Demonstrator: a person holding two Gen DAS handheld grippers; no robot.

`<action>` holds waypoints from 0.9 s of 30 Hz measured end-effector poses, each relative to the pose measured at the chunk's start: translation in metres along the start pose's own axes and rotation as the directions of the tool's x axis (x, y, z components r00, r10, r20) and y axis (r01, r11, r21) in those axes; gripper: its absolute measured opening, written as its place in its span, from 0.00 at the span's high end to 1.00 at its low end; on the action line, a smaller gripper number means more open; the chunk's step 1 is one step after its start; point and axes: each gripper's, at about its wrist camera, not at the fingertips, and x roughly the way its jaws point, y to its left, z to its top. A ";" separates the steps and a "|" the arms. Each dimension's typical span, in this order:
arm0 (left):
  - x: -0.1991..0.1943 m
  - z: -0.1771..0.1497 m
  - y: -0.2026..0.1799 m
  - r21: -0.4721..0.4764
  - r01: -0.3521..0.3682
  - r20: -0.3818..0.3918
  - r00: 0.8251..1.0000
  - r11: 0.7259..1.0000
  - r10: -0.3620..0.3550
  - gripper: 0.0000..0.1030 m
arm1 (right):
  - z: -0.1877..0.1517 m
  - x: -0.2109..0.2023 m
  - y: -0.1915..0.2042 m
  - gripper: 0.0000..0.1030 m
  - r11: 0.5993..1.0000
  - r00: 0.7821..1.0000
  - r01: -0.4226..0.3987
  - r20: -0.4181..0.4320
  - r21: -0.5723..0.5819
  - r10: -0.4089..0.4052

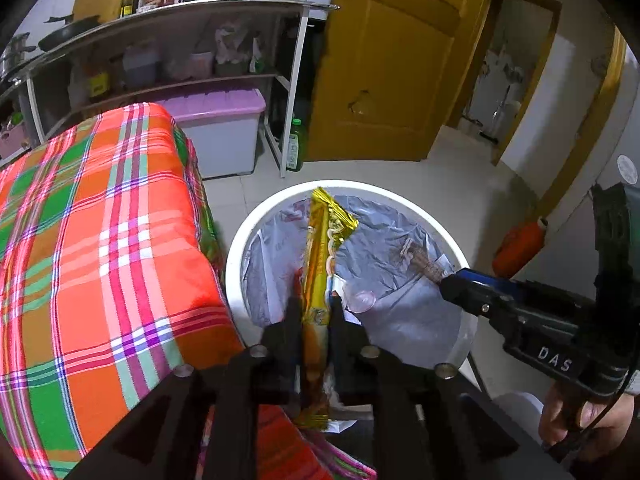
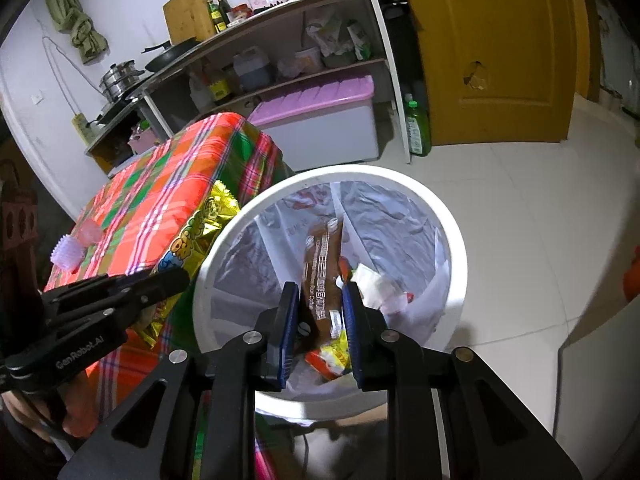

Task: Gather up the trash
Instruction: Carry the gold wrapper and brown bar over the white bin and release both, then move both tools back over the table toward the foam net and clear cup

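A white trash bin (image 1: pixel 240 248) (image 2: pixel 456 248) with a clear liner stands on the floor beside the table. My left gripper (image 1: pixel 316 300) (image 2: pixel 176 278) hangs over the bin's near rim. Its fingers stand slightly apart, and a long golden snack wrapper (image 1: pixel 320 248) (image 2: pixel 200 224) stands on edge between them. My right gripper (image 2: pixel 320 292) (image 1: pixel 446 284) reaches over the bin from the right. Its blue pads are shut on a brown coffee sachet (image 2: pixel 322 264) (image 1: pixel 424 264) that points into the bin. Several wrappers and a crumpled paper (image 2: pixel 372 280) lie at the bottom.
The table under an orange plaid cloth (image 1: pixel 100 220) (image 2: pixel 160 184) touches the bin's left side; two small spiky plastic pieces (image 2: pixel 70 254) lie on it. Behind stand a shelf unit, a purple-lidded box (image 1: pixel 224 108), a green bottle (image 1: pixel 296 144) and a yellow door (image 1: pixel 392 60). White tiled floor lies to the right.
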 end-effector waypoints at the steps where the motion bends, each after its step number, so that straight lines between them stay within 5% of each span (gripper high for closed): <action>1: 0.001 0.000 0.000 -0.002 -0.001 -0.001 1.000 1.000 0.000 0.78 | 0.000 0.001 0.001 0.76 1.000 1.000 0.002 -0.002 -0.001 -0.002; 5: 0.003 0.001 0.000 -0.007 -0.001 -0.007 1.000 1.000 0.001 0.73 | 0.000 0.000 -0.001 0.65 1.000 1.000 0.003 -0.001 -0.002 -0.003; 27: -0.052 -0.007 -0.001 -0.014 -0.006 0.098 0.995 1.000 0.007 0.71 | -0.001 -0.041 0.028 0.65 0.998 0.997 -0.030 0.069 -0.053 0.034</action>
